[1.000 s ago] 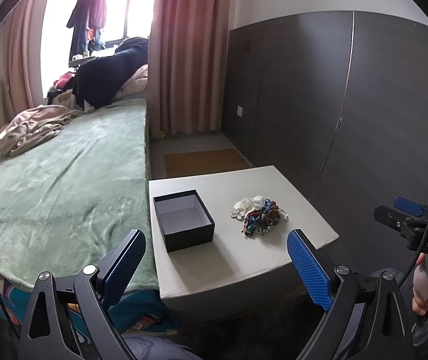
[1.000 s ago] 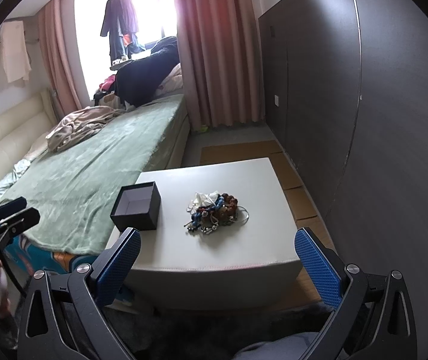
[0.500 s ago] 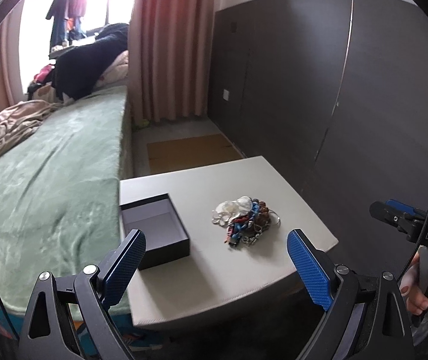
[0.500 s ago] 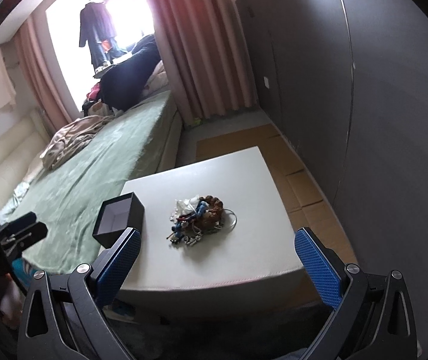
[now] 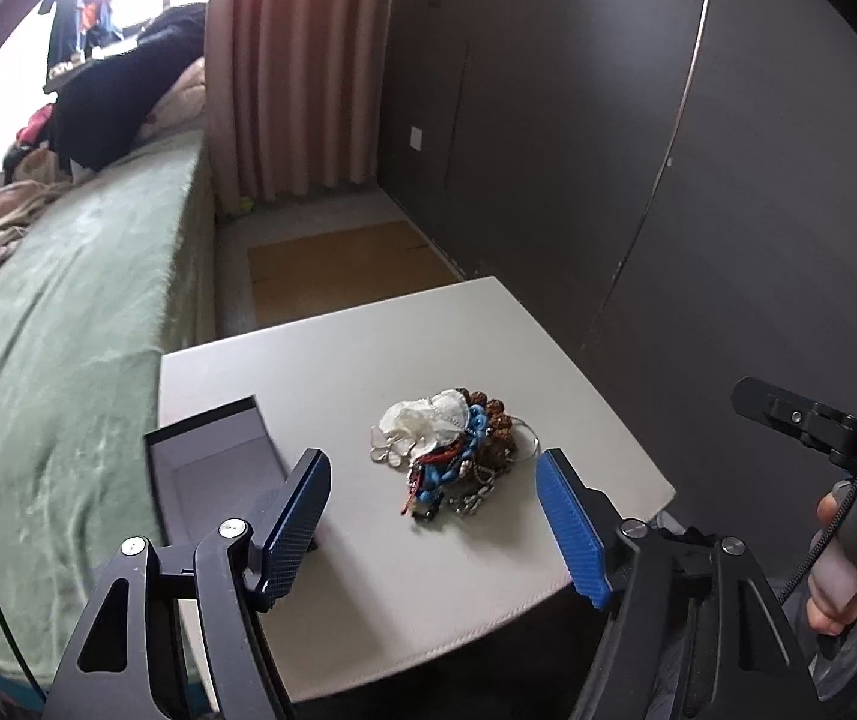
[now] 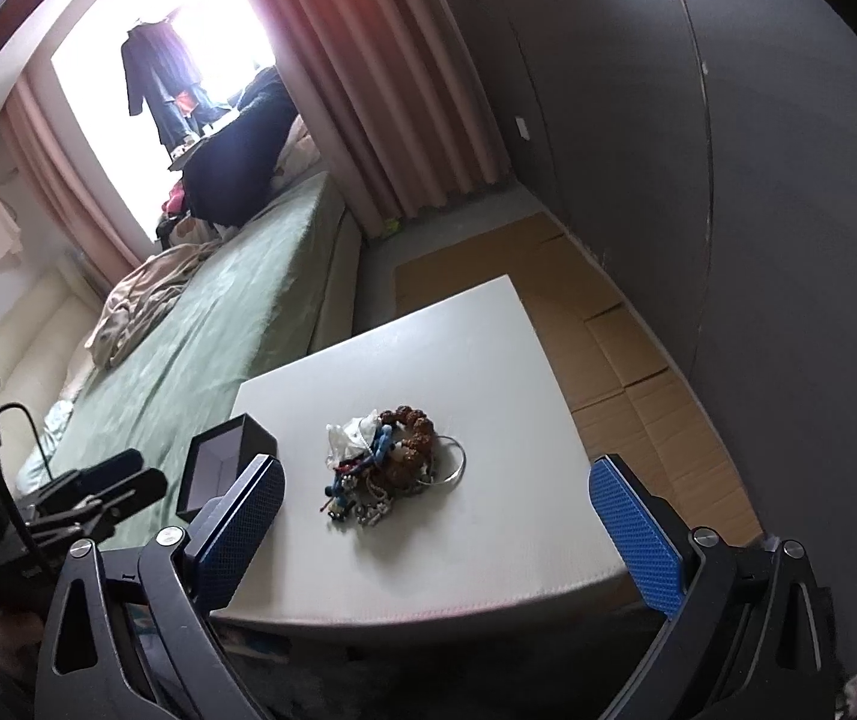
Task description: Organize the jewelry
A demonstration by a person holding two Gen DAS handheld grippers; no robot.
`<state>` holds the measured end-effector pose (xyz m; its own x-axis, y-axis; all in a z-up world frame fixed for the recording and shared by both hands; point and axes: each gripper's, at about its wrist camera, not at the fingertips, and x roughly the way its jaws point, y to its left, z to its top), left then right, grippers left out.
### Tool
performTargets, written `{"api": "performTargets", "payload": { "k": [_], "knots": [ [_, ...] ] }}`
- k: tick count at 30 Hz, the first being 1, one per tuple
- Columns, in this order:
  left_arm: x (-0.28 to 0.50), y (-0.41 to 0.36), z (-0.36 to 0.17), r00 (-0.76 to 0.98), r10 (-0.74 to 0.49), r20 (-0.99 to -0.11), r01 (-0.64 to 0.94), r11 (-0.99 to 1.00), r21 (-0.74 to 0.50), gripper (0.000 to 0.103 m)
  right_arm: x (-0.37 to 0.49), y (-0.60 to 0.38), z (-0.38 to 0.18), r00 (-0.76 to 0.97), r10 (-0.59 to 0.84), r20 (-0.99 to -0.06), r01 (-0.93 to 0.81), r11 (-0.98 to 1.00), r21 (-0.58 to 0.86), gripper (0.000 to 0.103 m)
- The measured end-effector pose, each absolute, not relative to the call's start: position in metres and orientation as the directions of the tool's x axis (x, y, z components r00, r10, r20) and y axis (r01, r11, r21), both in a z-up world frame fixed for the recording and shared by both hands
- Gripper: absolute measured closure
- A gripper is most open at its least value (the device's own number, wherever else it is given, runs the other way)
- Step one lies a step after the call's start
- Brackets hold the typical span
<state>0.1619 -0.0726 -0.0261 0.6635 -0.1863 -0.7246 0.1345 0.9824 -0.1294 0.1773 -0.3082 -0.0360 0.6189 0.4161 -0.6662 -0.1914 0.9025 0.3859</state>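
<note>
tongs: both left and right spread wide, nothing held
pile: mid-frame, easy reach
box: lower left, lidless to take it

Left tongs: spread wide, holding nothing, above the near edge of the white bench. Jewelry pile lies mid-bench; open black box sits left, apart from it.

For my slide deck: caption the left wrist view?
Open left tool faces a tangled jewelry pile beside an empty black box on a white table.
</note>
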Motion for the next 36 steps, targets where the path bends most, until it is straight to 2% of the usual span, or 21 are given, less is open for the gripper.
{"api": "performTargets", "payload": {
  "k": [5,18,20,23,24,28,31,34,36],
  "knots": [
    [0.194,-0.072,-0.043,0.603,-0.212,-0.769,0.12,0.977,-0.175,0.039,0.202,-0.305,-0.04,0.587,0.433,-0.684,-0.183,0.894,0.409,0.001],
    [0.26,-0.084,-0.095,0.473,-0.276,-0.837,0.153,0.961,-0.231,0.041,0.256,-0.292,-0.054,0.524,0.451,-0.722,-0.099,0.875,0.474,0.006],
    [0.268,-0.084,-0.106,0.447,-0.274,-0.852,0.142,0.962,-0.235,0.047,0.261,-0.291,-0.058,0.526,0.462,-0.714,-0.098,0.867,0.489,0.006],
    [0.276,-0.083,-0.12,0.429,-0.279,-0.859,0.138,0.96,-0.243,0.05,0.266,-0.286,-0.07,0.525,0.467,-0.712,-0.101,0.865,0.492,0.006],
    [0.278,-0.083,-0.126,0.424,-0.275,-0.863,0.137,0.961,-0.239,0.052,0.268,-0.285,-0.076,0.523,0.465,-0.715,-0.094,0.864,0.494,0.006],
    [0.282,-0.079,-0.145,0.398,-0.306,-0.865,0.135,0.952,-0.275,0.088,0.275,-0.281,-0.094,0.489,0.471,-0.734,-0.075,0.861,0.503,0.013],
    [0.28,-0.07,-0.143,0.426,-0.343,-0.837,0.137,0.939,-0.315,0.103,0.283,-0.276,-0.105,0.467,0.471,-0.748,-0.05,0.859,0.509,0.02],
    [0.279,-0.058,-0.131,0.46,-0.363,-0.81,0.139,0.931,-0.339,0.103,0.288,-0.266,-0.108,0.446,0.502,-0.741,-0.063,0.843,0.534,0.03],
    [0.277,-0.047,-0.123,0.481,-0.372,-0.794,0.128,0.925,-0.356,0.103,0.289,-0.254,-0.108,0.431,0.519,-0.738,-0.089,0.839,0.537,0.033]
  ]
}}
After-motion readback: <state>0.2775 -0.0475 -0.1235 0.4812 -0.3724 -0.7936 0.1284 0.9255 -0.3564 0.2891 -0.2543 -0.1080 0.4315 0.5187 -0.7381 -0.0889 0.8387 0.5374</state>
